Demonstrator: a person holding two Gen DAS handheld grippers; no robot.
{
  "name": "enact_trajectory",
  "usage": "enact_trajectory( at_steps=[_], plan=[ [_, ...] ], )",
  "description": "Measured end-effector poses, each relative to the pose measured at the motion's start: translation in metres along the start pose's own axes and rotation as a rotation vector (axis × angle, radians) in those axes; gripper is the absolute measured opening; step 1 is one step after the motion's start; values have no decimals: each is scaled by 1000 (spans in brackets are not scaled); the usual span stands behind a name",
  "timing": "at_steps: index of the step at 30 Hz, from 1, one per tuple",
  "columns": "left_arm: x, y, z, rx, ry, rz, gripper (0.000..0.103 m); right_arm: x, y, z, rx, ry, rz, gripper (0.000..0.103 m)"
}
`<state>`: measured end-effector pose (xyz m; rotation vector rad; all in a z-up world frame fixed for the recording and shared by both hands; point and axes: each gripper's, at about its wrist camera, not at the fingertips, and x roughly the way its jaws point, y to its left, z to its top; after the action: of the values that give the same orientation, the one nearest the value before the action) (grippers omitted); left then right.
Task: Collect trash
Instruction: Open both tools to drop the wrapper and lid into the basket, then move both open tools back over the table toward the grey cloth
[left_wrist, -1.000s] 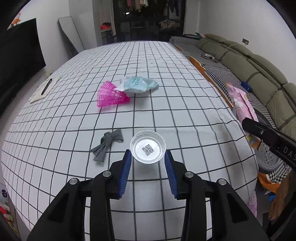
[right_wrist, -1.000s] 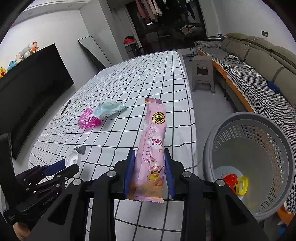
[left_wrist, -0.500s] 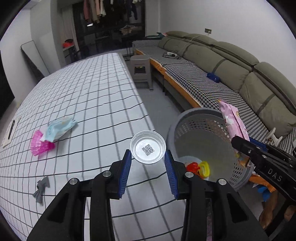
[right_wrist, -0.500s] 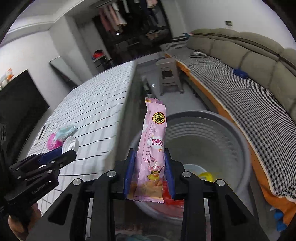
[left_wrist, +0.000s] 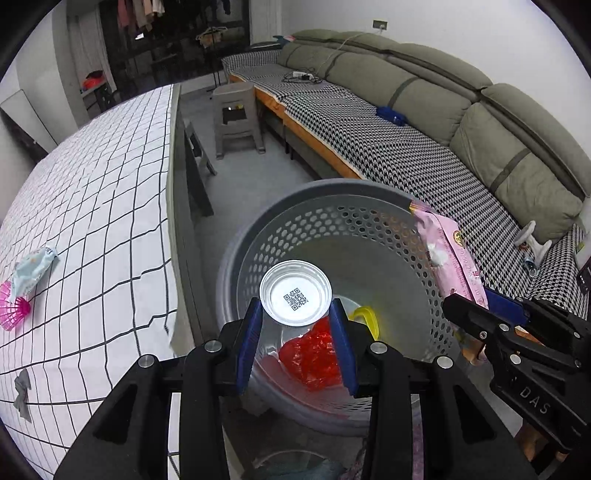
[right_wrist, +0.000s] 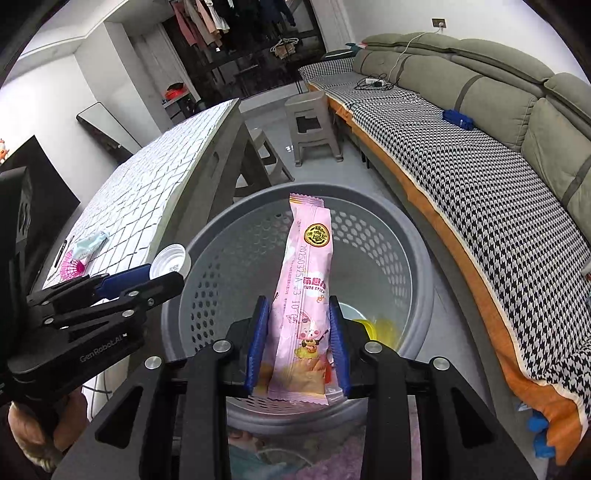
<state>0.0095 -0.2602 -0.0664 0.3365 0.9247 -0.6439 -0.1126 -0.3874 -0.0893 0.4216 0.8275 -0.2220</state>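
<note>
My left gripper (left_wrist: 295, 310) is shut on a small round clear cup (left_wrist: 295, 291) with a QR code on its base. It hangs just above the grey perforated basket (left_wrist: 332, 188), inside the near rim. A red crumpled wrapper (left_wrist: 314, 354) and a yellow ring (left_wrist: 365, 317) lie at the bottom of the basket. In the right wrist view my right gripper (right_wrist: 297, 306) is shut on a long pink snack wrapper (right_wrist: 306, 266), upright over the middle of the basket (right_wrist: 417, 240). The left gripper (right_wrist: 162, 275) with the cup (right_wrist: 170, 260) shows at that basket's left rim.
The table with a checked cloth (left_wrist: 92, 221) stands left of the basket. On it lie a pink shuttlecock (left_wrist: 13, 308), a pale blue packet (left_wrist: 33, 267) and a grey bow (left_wrist: 22, 387). A grey stool (left_wrist: 236, 114) and a long sofa (left_wrist: 443, 110) lie beyond.
Both grippers have swung right, off the table, and now hang over the basket, each still gripping its item. The basket fills the middle of both views.
</note>
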Motion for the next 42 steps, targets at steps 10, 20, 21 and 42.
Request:
enact_trajectory(
  at_steps=[10,20,21,42],
  plan=[
    [-4,2,4,-2,-20,49,60,-1,-2,5,2,-42,7,50],
    [-9,9,2,-31,-25,48,69,-3,-1,3,20,-37,1,50],
    [-10,10,1,-31,-26,47,69,-4,-1,3,21,-40,-2,50],
    [-44,32,-18,-76,-89,47,75,-32,18,-7,24,-113,-10,58]
  ],
)
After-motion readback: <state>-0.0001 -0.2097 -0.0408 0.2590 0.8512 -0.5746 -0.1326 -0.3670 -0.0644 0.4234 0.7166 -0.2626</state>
